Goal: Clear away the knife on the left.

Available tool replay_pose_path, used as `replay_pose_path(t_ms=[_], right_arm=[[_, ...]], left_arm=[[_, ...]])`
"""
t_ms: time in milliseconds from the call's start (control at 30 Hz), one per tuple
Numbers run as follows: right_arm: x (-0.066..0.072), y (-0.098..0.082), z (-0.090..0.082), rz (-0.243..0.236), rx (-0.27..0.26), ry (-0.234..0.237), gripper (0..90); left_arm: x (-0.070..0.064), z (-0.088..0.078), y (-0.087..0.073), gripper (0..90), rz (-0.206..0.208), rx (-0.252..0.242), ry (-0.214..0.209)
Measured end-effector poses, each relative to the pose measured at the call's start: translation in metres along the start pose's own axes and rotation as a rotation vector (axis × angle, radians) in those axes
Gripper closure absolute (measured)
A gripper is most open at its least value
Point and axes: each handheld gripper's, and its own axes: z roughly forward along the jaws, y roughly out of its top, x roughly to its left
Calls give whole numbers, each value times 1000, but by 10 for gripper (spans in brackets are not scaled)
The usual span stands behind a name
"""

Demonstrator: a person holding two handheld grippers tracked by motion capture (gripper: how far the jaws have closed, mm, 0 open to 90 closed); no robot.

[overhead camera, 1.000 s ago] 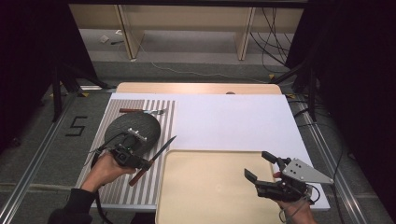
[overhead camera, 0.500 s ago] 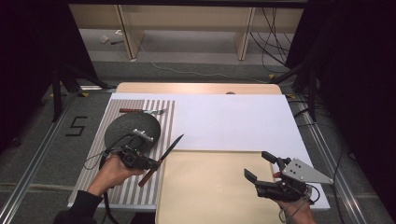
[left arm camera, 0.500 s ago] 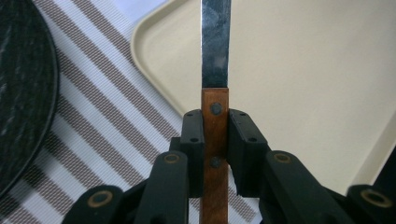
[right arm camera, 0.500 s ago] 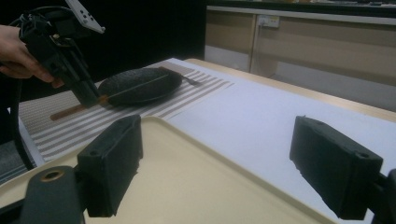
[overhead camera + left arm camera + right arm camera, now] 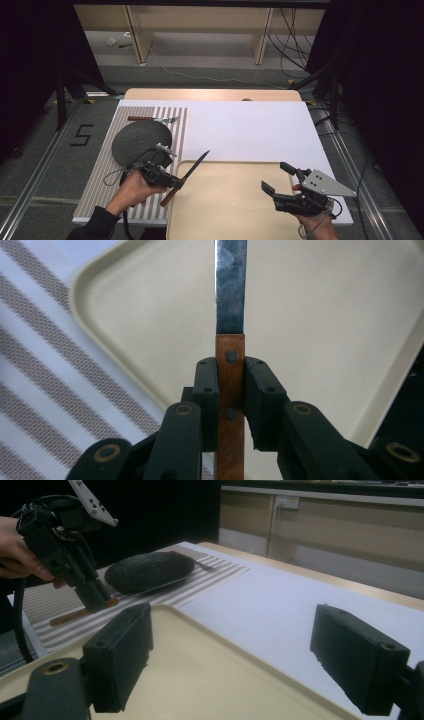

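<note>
At the bottom of the high view the right claw sits at lower right over the near right part of the cream tray, in the same spot as a second ago. Its jaws stand wide apart with nothing between them, as the right gripper view shows.

Left of it, the left claw is clamped on the brown wooden handle of the knife; the left gripper view shows both pads pressed flat against the handle, with the blade running straight up the frame over the tray. This is what has changed: a second ago the knife hung over the striped placemat beside the dark round plate, and it has since slid rightward, so the handle now crosses the tray's left rim and the blade tip points toward upper right. My reading is that the knife is being carried to the tray and is nearly ready to set down.

Farther up, a fork lies on the mat beyond the plate, untouched, on the white worktop.
</note>
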Motion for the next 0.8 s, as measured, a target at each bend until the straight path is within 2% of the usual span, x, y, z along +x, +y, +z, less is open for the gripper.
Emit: replay_pose_path(t_ms=[67, 100, 200, 233, 533, 667, 800], right_arm=[[0, 0, 0, 0, -2, 1, 182], [0, 0, 0, 1, -2, 0, 182], [0, 0, 0, 1, -2, 0, 182], [0, 0, 0, 1, -3, 0, 183], [0, 0, 0, 0, -2, 0, 182], [0, 0, 0, 1, -1, 0, 182], [0, 0, -1, 0, -3, 0, 182]], left_arm=[[-6, 2, 1, 768, 6, 2, -8], [-10, 5, 2, 768, 14, 21, -34], [-14, 8, 1, 768, 14, 12, -40], [-16, 11, 1, 768, 22, 32, -47], [-22, 19, -2, 768, 14, 48, -77], [-25, 27, -4, 768, 14, 74, -92], [-28, 32, -6, 768, -2, 82, -98]])
